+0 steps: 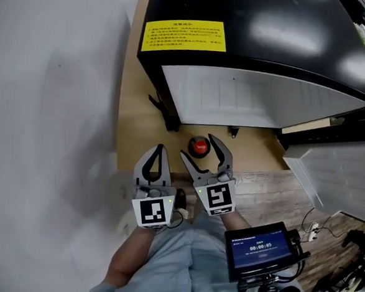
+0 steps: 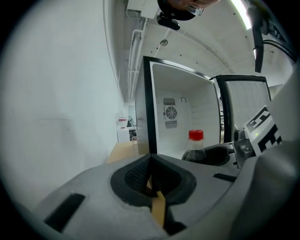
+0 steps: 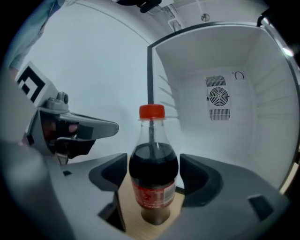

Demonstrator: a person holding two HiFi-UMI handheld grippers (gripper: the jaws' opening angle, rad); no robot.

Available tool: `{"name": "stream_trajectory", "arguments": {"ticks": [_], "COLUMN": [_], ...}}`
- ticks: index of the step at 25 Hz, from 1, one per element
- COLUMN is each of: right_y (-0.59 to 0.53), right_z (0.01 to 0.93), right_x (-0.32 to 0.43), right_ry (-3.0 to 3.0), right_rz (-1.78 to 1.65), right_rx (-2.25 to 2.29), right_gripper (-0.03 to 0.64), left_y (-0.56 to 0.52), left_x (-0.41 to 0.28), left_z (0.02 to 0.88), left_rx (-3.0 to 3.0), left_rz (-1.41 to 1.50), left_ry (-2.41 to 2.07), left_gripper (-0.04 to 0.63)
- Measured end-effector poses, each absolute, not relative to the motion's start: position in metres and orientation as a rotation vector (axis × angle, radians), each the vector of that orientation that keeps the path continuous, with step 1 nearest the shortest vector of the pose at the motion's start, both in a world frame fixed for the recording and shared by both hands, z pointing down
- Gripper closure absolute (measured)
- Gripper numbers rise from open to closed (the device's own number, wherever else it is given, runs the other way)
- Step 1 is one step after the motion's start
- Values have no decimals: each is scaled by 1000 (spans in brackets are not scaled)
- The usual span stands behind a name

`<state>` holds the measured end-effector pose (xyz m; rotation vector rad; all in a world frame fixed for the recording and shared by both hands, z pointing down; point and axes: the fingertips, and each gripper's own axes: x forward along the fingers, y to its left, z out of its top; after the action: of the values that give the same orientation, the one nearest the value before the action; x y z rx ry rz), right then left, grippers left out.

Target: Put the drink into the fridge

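A cola bottle [image 1: 199, 146] with a red cap stands upright on a wooden board just before the open fridge [image 1: 240, 40], a black box with a white inside [image 3: 220, 93]. My right gripper [image 1: 197, 145] is open around the bottle [image 3: 153, 168]; a gap shows on each side between its pads [image 3: 199, 176] and the bottle. My left gripper [image 1: 159, 149] hangs just left of it, jaws shut with nothing between them [image 2: 150, 158]. From there the bottle [image 2: 194, 143] shows at the right, in front of the fridge's opening.
The fridge's white door [image 1: 336, 172] stands swung open at the right. A white wall [image 1: 48, 101] runs along the left of the wooden board [image 1: 136, 101]. A device with a lit screen [image 1: 261, 246] and cables [image 1: 317, 230] lie low at the right.
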<state>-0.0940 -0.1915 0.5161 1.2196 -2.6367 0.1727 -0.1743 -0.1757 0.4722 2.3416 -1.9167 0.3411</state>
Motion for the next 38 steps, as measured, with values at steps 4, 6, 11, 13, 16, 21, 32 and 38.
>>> {"name": "stream_trajectory", "arguments": {"ticks": [4,6,11,13,16,21,32,38], "right_y": [-198,-200,-201,-199,-194,-183,-179,-171], "right_z": [525,529,532,532,526,501,465,460], "right_x": [-101,-103,-106,-105,-101,-91,-53,-35], "right_ry": [-2611,-2609,-2614,-2609,-2604,-2598,-2562,-2527], "right_rz": [199,185,168,188,218,222,152,151], "right_rx": [1189,1179,1136,1129,1146,1200,1346,1418], "right_gripper": [267,284,304,305,305,305,305,305], "left_y": [-180,-181,-184,-183,-182,-177,-179,-173], "left_x": [-177,-178,-175,-172,-170,-159,-125,-111], "left_z": [480,481,480,477,470,450,419,413], "left_rx": [2326,2324,2334,2346,2369,2430,2570,2626], "left_rz": [358,362,353,345,329,285,207,190], "left_ry": [-1916,-1913,-1903,-1898,-1890,-1868,-1805,-1757], "left_gripper": [586,586,586,586,586,586,586,586]}}
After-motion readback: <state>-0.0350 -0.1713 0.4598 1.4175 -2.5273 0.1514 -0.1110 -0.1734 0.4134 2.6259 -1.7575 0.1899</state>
